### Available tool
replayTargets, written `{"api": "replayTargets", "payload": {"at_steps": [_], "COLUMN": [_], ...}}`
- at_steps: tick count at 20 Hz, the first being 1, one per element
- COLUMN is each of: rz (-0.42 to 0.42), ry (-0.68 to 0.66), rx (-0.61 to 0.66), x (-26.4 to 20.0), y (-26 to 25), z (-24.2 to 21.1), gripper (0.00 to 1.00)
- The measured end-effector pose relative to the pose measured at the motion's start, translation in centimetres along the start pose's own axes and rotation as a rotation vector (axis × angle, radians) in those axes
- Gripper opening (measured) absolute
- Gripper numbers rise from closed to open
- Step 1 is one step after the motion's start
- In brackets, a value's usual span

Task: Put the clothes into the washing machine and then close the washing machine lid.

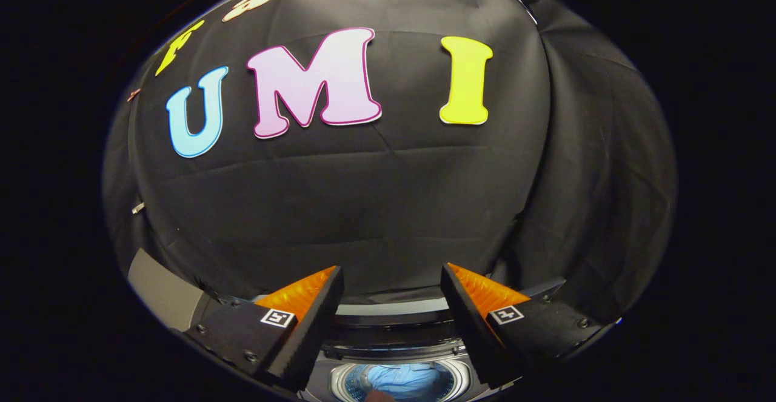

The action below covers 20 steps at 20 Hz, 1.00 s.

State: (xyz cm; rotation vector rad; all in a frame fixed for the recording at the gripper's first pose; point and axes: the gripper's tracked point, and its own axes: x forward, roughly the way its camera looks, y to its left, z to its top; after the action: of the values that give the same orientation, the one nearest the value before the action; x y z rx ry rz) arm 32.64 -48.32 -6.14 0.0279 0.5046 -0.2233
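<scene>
My jaws (392,281) stand wide open, holding nothing. Below them the washing machine (394,353) shows a round, shiny metal drum rim. Soft, crumpled blue clothes (397,379) lie inside.

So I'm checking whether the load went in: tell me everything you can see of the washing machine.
The washing machine sits below the open gripper, seen between and beneath its spread fingers, which touch nothing. It is a top-loader: a pale rim at the back, dark bands under it, then a shiny metal ring around the round drum opening. The opening is uncovered, and light blue clothes lie inside the drum. The black cloth wall rises right behind it.
</scene>
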Motion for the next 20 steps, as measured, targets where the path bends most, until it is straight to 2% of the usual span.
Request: {"api": "replayTargets", "payload": {"at_steps": [2, 3, 7, 15, 20], "rz": [0.000, 0.004, 0.009, 0.001, 0.002], "ry": [0.033, -0.010, -0.040, -0.056, -0.070], "rx": [-0.035, -0.037, -0.034, -0.036, -0.037], "x": [0.6, 0.4, -0.6, -4.6, -4.7], "y": [0.0, 0.0, -0.2, -0.4, -0.5], "z": [-1.6, -1.2, -1.3, -3.0, -3.1], "gripper": [1.00, 1.00, 1.00, 1.00, 1.00]}}
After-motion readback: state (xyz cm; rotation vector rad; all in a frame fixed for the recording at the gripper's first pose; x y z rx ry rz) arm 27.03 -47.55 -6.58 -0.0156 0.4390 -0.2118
